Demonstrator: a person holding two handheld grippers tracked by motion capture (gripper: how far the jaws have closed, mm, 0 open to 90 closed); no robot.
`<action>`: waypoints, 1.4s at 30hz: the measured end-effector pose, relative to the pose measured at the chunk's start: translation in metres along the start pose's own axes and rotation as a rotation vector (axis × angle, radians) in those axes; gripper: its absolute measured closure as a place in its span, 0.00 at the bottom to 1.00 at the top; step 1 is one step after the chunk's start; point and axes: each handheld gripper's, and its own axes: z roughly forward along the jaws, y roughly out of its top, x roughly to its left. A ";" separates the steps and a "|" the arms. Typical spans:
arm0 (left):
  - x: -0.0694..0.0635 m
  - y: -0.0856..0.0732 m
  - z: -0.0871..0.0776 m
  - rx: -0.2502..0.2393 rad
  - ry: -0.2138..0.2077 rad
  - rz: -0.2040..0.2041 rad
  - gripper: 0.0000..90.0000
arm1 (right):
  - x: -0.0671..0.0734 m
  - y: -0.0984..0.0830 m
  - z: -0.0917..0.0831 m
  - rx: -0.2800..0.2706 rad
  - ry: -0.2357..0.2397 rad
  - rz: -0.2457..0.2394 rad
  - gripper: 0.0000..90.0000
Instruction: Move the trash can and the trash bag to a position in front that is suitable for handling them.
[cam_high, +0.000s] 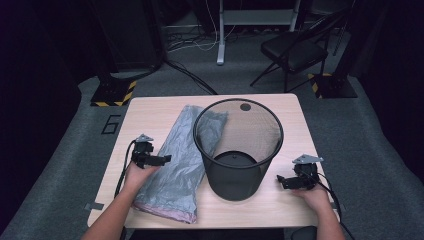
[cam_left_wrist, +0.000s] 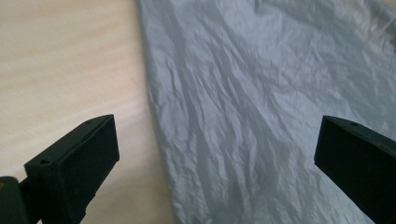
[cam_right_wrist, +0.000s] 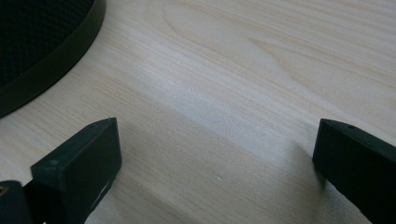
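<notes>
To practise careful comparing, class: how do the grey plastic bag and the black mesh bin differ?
The plastic bag lies flat and crinkled; the mesh bin stands upright and rigid. The bag is pale grey and opaque, the bin black and see-through. Both rest on the wooden table, side by side.

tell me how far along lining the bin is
Barely begun. Done: nothing; the mesh bin stands bare. In hand: the left hand-held gripper hovers open over the flat grey bag, not gripping. The right hand-held gripper is open over the table. Left: grip, open and fit the bag.
</notes>
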 end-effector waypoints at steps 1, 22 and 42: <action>-0.001 -0.001 0.003 0.017 0.003 0.002 0.00 | 0.000 0.000 0.000 0.000 0.000 0.000 0.00; -0.028 -0.004 0.025 0.088 0.075 0.191 0.00 | 0.000 0.000 0.000 0.001 0.002 0.000 0.00; -0.039 -0.011 0.022 0.017 0.087 0.190 0.13 | 0.000 0.001 0.001 0.002 0.005 0.000 0.00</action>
